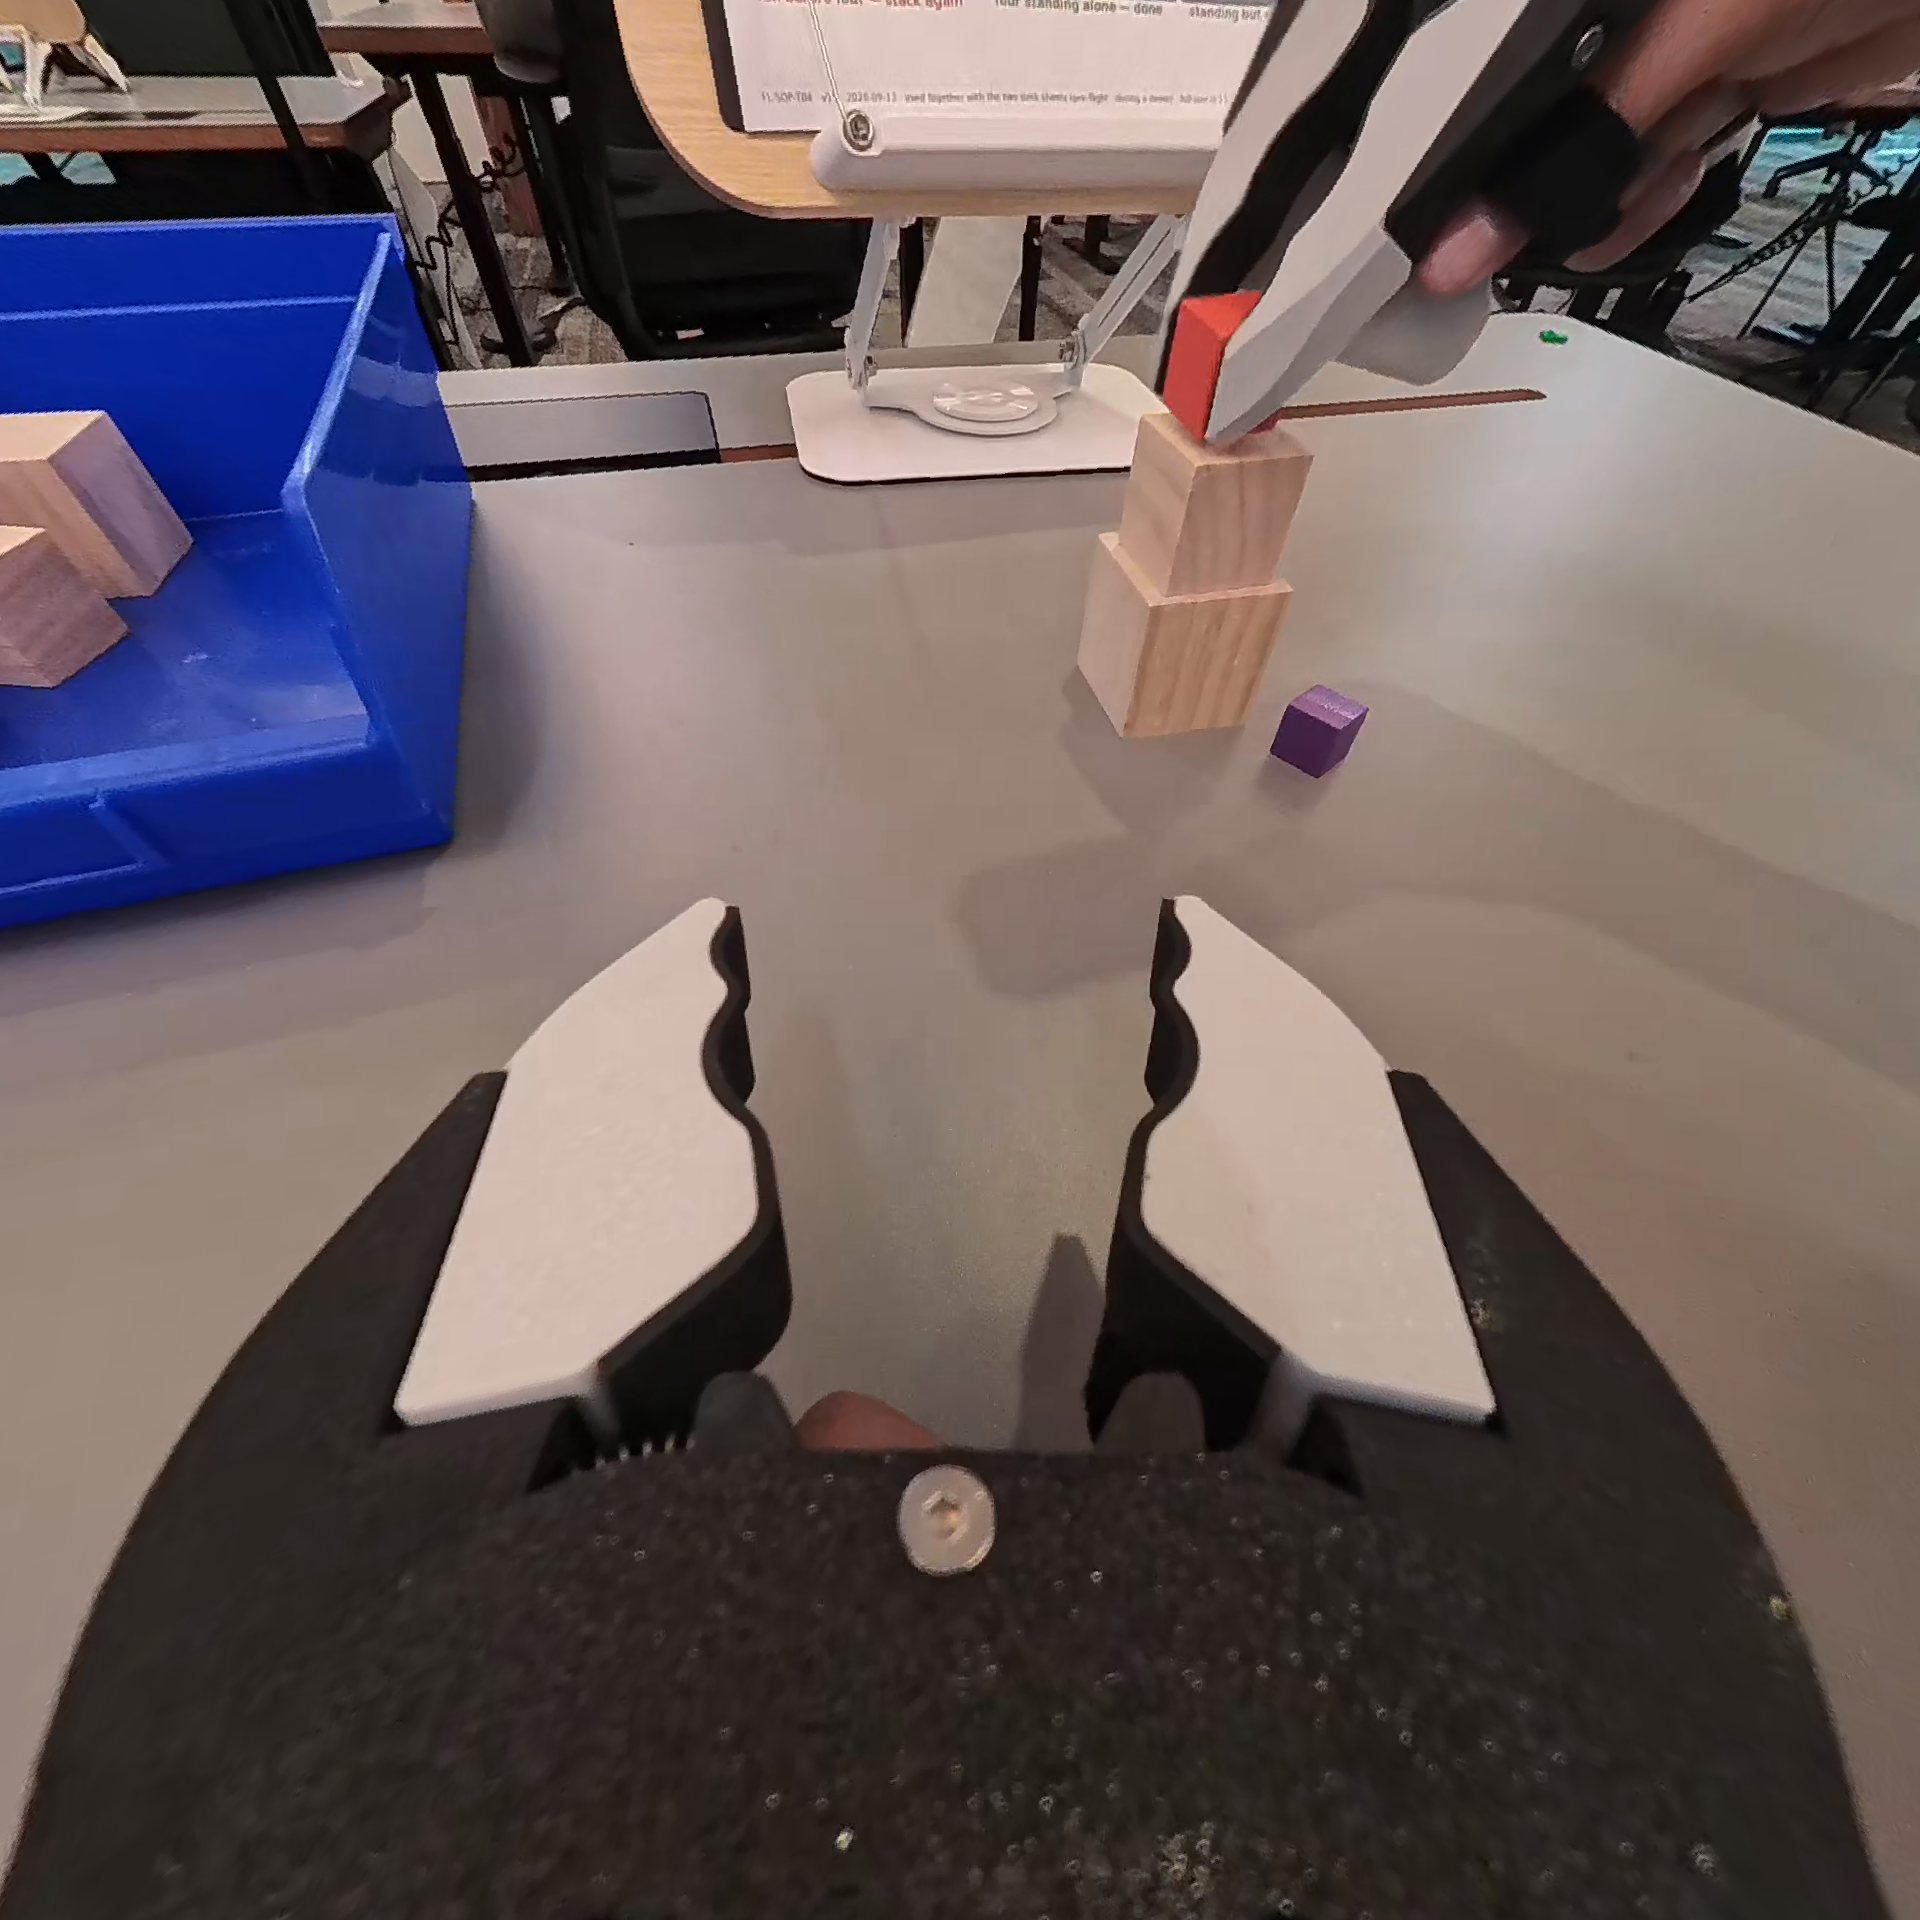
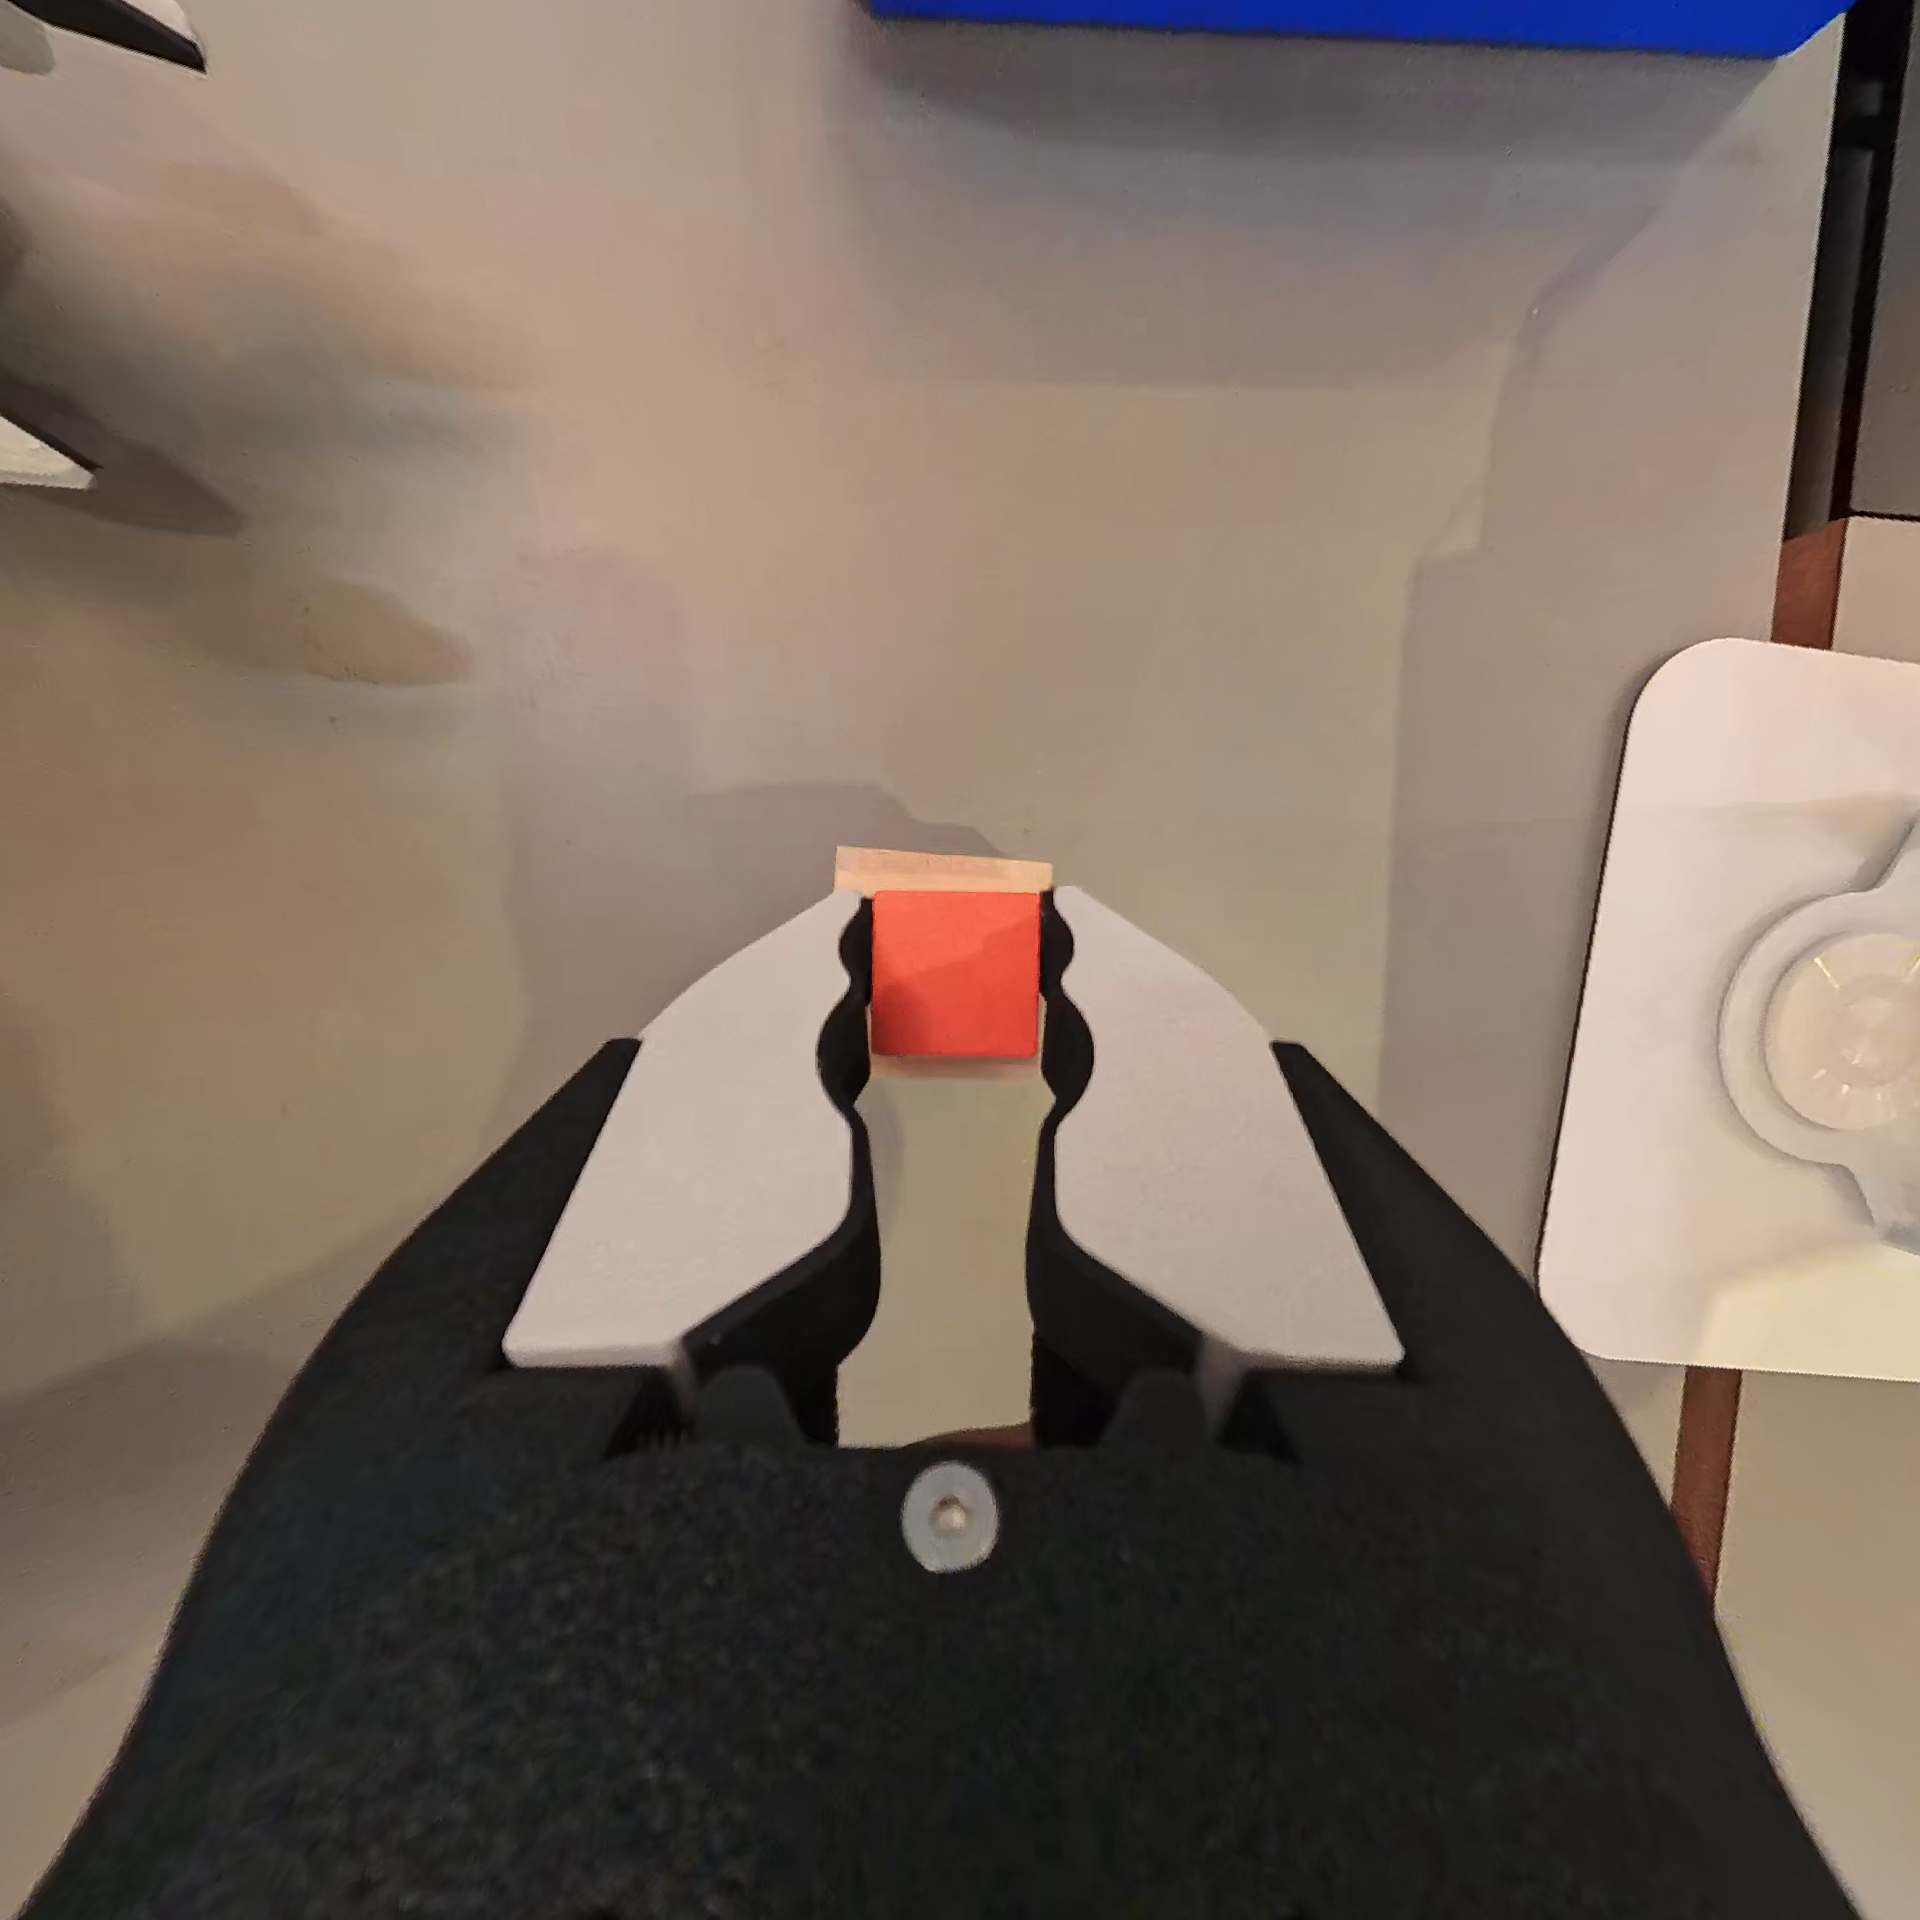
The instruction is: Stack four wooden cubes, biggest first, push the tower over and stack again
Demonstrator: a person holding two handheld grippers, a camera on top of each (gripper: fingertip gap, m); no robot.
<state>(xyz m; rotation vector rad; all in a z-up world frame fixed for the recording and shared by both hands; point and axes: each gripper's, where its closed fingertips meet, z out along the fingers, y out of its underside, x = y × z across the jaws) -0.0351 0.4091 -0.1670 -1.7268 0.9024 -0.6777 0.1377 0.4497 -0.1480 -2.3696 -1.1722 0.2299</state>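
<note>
Leftmost in the left wrist view, a blue bin (image 1: 312, 582) sits on the grey table (image 1: 831, 727), and two pale wooden blocks (image 1: 73, 540) lie inside it, touching each other. Moving toward the middle, the left gripper (image 1: 951, 914) hangs low over bare table with its jaws spread wide and nothing between them. Behind it, at the far edge, stands a white stand base (image 1: 966, 416) carrying a board with a sheet of paper. Further right rises the stack: a large wooden cube (image 1: 1184, 649) on the table and a medium wooden cube (image 1: 1216, 509) squarely on top of it. The right gripper (image 1: 1231, 410) reaches down from above, pinching a red cube (image 1: 1205, 348) whose bottom meets the medium cube's top face. Just beside the large cube's base, to its right, a small purple cube (image 1: 1317, 729) rests on the table, apart from the stack. Seen from the right wrist view, the red cube (image 2: 956, 974) is clamped near the tips of the right gripper (image 2: 956, 977).
</note>
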